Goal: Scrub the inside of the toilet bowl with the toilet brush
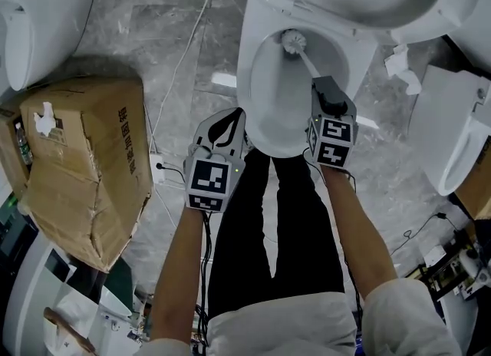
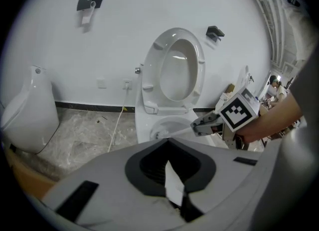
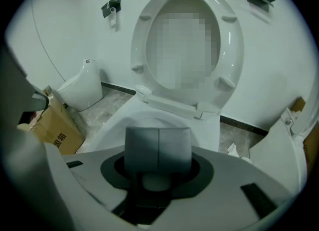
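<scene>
Over the toilet bowl [image 1: 280, 144] we hold both forearms stretched steeply downward. Our right gripper [image 1: 325, 86] is clamped on the handle of the toilet brush [image 1: 294, 40], whose bristle head sits inside the bowl at its far end. Our left gripper [image 1: 227, 123] hovers near the front rim, jaws together and empty. In the right gripper view, its own pads hide the brush head.

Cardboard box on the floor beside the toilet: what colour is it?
The cardboard box is brown with black print; the head view shows it best.
</scene>
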The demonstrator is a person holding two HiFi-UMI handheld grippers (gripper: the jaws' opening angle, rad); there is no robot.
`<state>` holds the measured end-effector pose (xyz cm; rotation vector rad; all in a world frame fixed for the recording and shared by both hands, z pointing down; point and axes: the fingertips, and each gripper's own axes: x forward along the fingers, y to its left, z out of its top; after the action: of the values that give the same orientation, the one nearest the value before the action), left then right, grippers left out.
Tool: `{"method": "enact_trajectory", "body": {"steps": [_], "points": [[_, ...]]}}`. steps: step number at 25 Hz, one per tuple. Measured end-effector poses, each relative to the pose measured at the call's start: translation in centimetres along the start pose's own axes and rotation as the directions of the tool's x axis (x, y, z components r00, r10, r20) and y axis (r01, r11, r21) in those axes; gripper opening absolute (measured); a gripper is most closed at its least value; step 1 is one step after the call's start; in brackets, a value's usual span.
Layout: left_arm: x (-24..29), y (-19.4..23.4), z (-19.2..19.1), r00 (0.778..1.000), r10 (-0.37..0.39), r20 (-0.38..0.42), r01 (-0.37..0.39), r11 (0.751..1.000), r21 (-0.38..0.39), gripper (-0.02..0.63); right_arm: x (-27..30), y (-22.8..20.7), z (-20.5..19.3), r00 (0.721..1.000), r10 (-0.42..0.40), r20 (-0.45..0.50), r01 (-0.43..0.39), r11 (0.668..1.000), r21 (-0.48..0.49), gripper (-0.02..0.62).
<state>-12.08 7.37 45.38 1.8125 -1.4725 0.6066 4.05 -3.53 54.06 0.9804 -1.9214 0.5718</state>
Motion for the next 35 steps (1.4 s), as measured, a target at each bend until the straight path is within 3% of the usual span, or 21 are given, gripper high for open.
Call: {"method": "enact_trajectory", "body": {"steps": [7, 14, 20, 35], "points": [[0.1, -0.4, 0.4, 1.000, 0.007, 0.015, -0.007, 1.000, -0.006, 0.029, -0.5, -2.2, 0.2, 0.998, -0.063, 0.000, 0.063, 0.998, 0.002, 0.173], [-0.5, -0.4, -1.9, 1.000, 0.020, -0.010, -0.021, 0.998, -0.065, 0.029, -1.9, -4.2, -0.6, 0.993, -0.115, 0.000, 0.115, 0.993, -0.020, 0.175], [-1.3, -1.6, -2.9, 1.000, 0.015, -0.006, -0.015, 0.998, -0.062, 0.029, -2.3, -5.0, -1.9, 0.990, -0.138, -0.025, 0.138, 0.990, -0.010, 0.178], [-2.0, -3.4, -3.6, 1.000, 0.007, 0.002, -0.007, 0.999, -0.046, 0.029, -3.9, -5.3, -4.3, 0.985, -0.158, -0.062, 0.152, 0.983, -0.102, 0.181]]}}
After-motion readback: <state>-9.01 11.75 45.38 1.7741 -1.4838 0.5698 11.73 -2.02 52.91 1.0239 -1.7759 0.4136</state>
